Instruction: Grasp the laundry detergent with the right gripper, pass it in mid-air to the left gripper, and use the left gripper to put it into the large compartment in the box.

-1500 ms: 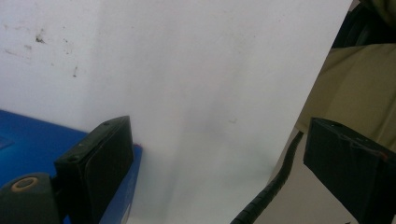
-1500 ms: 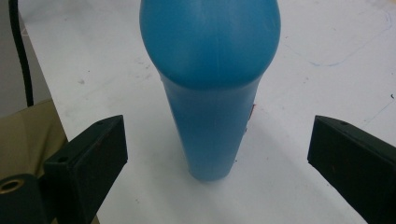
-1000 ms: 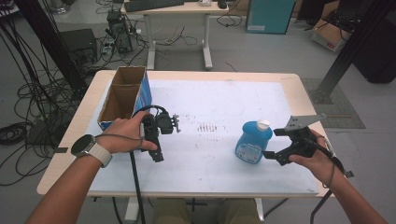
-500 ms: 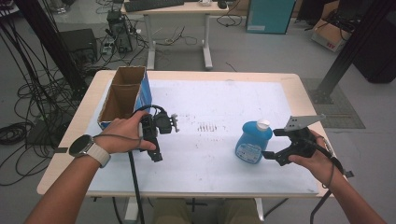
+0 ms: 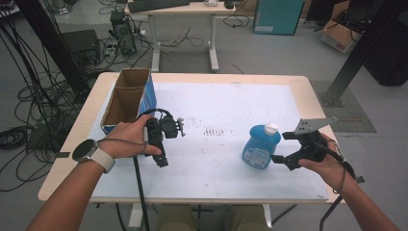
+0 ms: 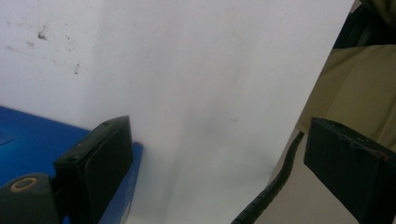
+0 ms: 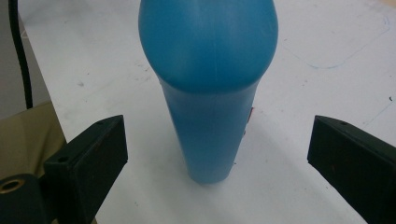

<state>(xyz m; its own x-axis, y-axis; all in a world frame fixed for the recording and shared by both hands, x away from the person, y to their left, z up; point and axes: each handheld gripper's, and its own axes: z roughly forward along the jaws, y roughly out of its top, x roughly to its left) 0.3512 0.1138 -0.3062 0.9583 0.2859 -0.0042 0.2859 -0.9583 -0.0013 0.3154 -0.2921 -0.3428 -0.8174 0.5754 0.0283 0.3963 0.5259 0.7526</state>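
Blue detergent bottle (image 5: 260,147) stands upright on the surface straight ahead of our right gripper (image 5: 284,157), whose jaws gape wide and empty; smooth, probably heavy with liquid, we'd clamp its flat lower body.

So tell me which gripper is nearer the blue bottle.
Right. The right gripper sits just beside the blue bottle, jaws open and facing it. The left gripper is far across the table, by the cardboard box.
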